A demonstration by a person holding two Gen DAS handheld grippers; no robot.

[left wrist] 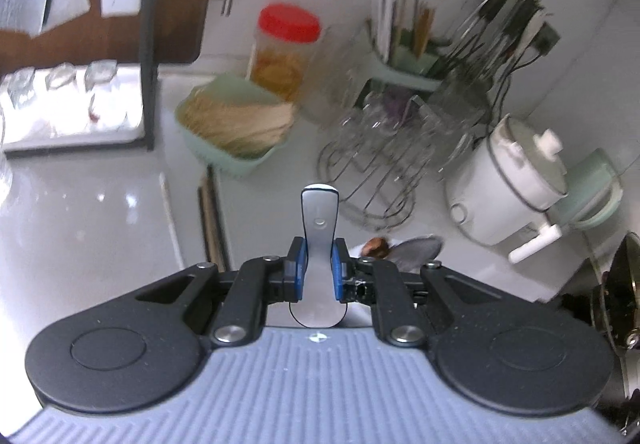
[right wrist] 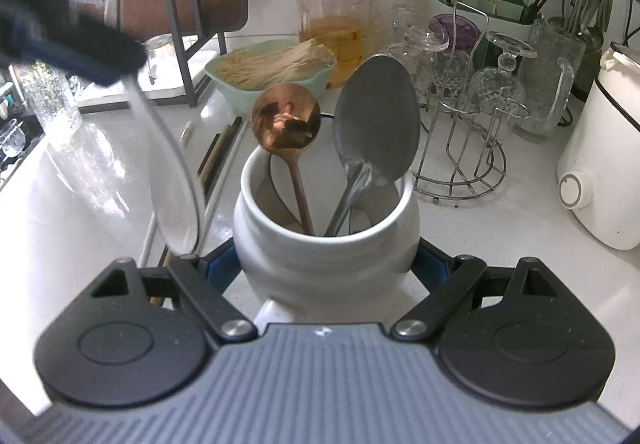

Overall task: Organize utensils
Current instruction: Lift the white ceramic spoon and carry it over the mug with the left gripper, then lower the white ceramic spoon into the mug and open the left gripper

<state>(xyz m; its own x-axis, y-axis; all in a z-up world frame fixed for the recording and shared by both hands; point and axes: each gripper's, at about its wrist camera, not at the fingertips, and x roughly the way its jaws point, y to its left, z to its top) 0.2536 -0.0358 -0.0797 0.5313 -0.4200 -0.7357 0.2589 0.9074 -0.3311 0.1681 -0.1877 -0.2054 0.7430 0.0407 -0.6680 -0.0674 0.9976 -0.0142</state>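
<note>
Gripping flat steel spoon handle (left wrist: pixel 319 244), left claw (left wrist: pixel 319 268); right claw (right wrist: pixel 326 264) clamping white ceramic jar (right wrist: pixel 326 244) holding two spoons.

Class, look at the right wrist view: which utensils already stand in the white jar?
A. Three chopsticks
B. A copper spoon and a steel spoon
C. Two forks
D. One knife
B: a copper spoon and a steel spoon stand bowl-up in the white jar, which the right gripper clamps.
</note>
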